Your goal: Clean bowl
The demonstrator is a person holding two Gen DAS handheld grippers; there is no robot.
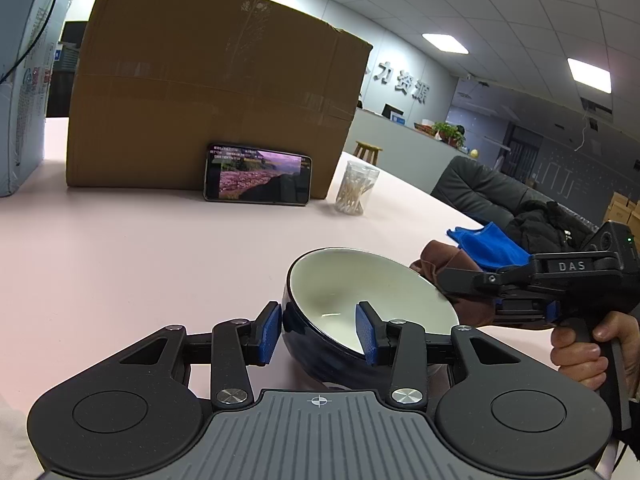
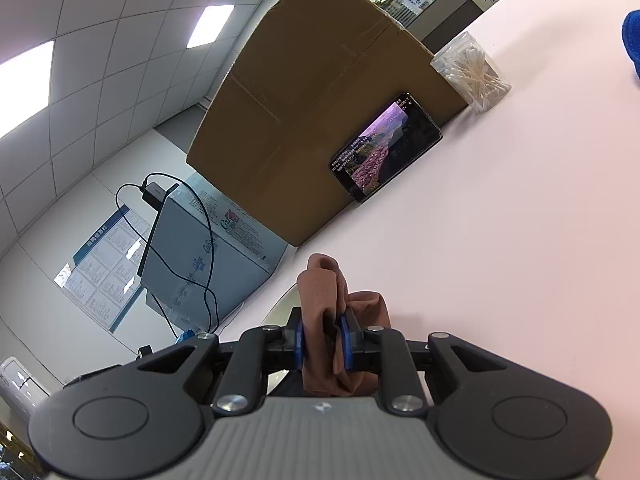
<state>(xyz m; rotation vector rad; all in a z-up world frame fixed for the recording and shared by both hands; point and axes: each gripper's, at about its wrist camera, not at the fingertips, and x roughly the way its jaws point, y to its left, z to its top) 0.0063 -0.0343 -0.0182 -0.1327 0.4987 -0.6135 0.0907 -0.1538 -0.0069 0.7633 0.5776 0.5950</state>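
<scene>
— Bowl [image 1: 360, 304] position? And who has it?

— Near the table's [image 1: 140, 248] front edge, tilted, its white inside facing up and toward the right side. The left gripper [image 1: 320, 330] clamps its near rim — one pad outside on the dark wall, one inside.

— And the right gripper [image 2: 322, 344]?

— Narrow, pinching a bunched brown cloth [image 2: 340, 312], just beside the bowl's right-hand rim, at the lip. It is the nearer one to the open mouth.

— So the wipe goes which way?

— Leftward and down into the cavity, I judge — the cloth enters over that right rim.
</scene>
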